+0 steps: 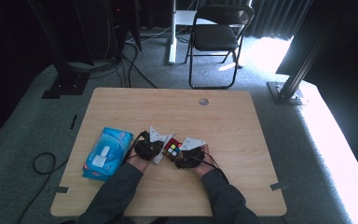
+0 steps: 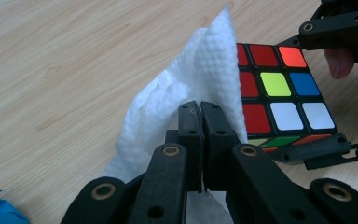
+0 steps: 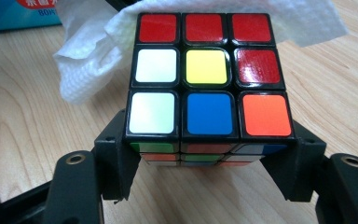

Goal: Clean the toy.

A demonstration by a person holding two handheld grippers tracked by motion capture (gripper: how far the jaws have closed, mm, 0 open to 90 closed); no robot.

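A scrambled colour cube (image 1: 171, 149) sits just above the wooden table (image 1: 223, 121), near its front middle. My right gripper (image 3: 207, 154) is shut on it, a jaw pressed against each side of the cube (image 3: 207, 70). My left gripper (image 2: 200, 112) is shut on a white textured tissue (image 2: 191, 79), which stands up against the left side of the cube (image 2: 279, 93). In the high view the left gripper (image 1: 161, 154) and the right gripper (image 1: 177, 157) meet at the cube. The tissue (image 3: 88, 51) drapes behind the cube. One of the right gripper's fingers (image 2: 340, 30) crosses above the cube.
A blue pack of wipes (image 1: 106, 153) lies on the table left of the hands. A small round hole (image 1: 203, 101) marks the far edge. Beyond the table stand a black folding chair (image 1: 216, 37) and dark frame posts. A cable loops on the floor at left.
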